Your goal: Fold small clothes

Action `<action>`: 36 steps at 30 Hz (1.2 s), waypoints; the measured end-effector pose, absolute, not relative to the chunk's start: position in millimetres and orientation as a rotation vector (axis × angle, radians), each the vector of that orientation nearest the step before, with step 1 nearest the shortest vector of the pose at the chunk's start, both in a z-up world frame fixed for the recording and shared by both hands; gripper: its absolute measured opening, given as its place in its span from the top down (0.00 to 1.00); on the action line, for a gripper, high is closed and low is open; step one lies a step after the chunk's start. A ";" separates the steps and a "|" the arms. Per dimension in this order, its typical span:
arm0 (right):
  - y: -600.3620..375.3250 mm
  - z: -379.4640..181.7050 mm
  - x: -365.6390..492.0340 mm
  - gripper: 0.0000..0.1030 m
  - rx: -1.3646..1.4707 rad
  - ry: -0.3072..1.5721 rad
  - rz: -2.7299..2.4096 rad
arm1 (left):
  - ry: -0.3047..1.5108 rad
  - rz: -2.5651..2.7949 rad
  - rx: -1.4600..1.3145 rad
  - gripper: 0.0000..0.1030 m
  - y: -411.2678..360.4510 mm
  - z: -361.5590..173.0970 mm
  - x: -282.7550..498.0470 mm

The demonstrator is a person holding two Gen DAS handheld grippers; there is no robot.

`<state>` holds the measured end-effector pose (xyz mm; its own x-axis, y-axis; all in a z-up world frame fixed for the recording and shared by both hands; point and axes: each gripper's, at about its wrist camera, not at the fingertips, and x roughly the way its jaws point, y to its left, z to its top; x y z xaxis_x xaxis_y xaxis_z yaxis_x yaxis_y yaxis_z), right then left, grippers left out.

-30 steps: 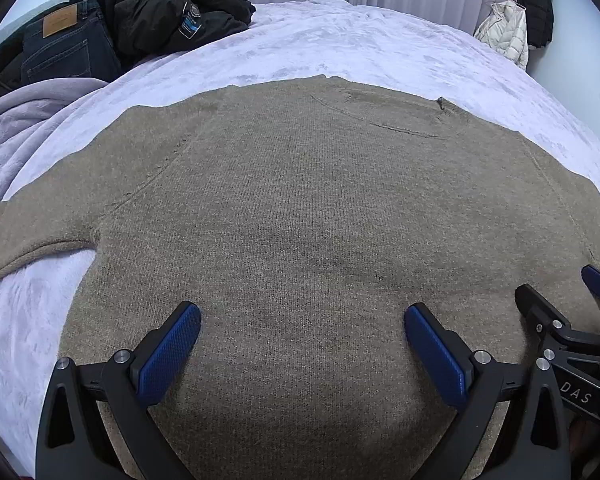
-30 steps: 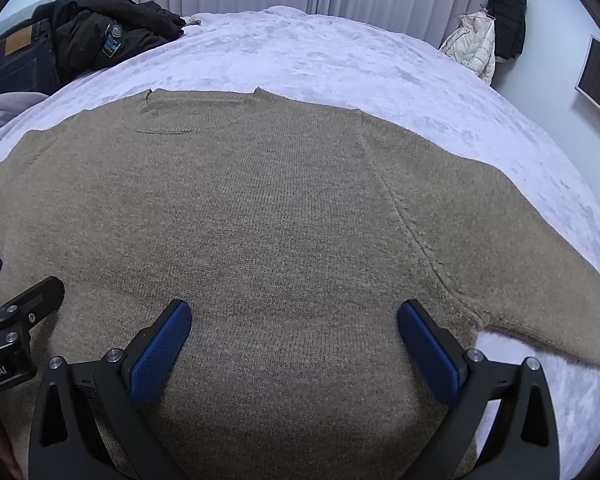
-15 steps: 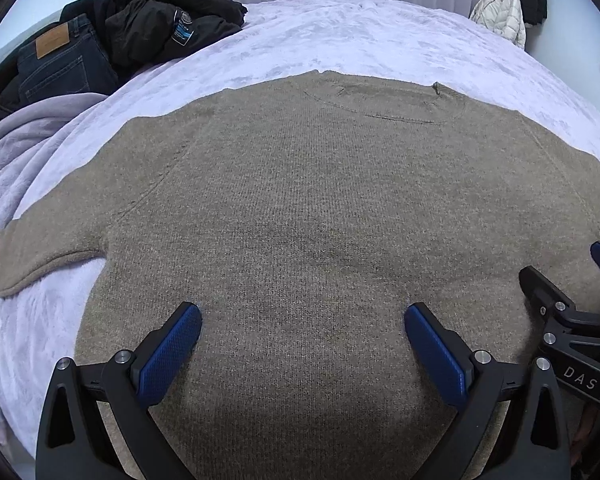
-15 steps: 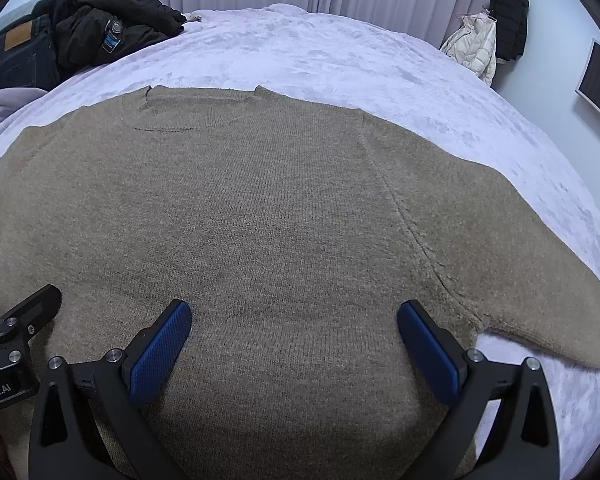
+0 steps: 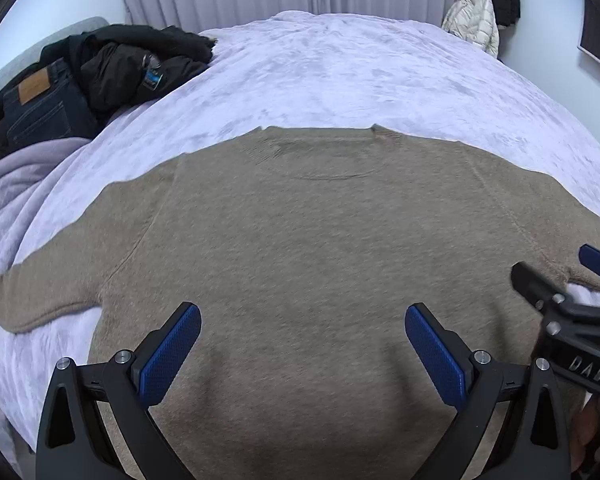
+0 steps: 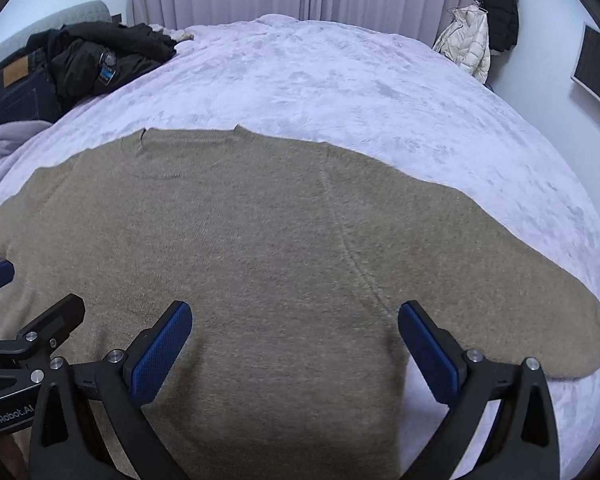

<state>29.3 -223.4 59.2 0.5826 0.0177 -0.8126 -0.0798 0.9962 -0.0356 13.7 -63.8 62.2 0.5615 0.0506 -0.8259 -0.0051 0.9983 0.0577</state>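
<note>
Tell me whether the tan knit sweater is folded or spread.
Spread: the tan knit sweater lies flat on the lavender bedspread, both sleeves out sideways.

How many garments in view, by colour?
Tan: 1, sweater flat on the bed
Dark blue: 1, jeans
Black: 2, jacket beside the jeans, coat hanging on the wall
Cream: 1, puffer hanging by the coat
Total: 5
</note>
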 end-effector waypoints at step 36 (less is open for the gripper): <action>-600.4 42.9 -9.5 0.94 0.555 0.748 -0.295 | 1.146 -0.145 0.068 0.01 -236.4 23.9 123.0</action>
<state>-9.5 -600.4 42.9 0.7015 -0.0584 -0.7103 0.4420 0.8175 0.3692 123.0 -236.4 23.9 0.4038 -0.0796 -0.9114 0.1493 0.9886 -0.0202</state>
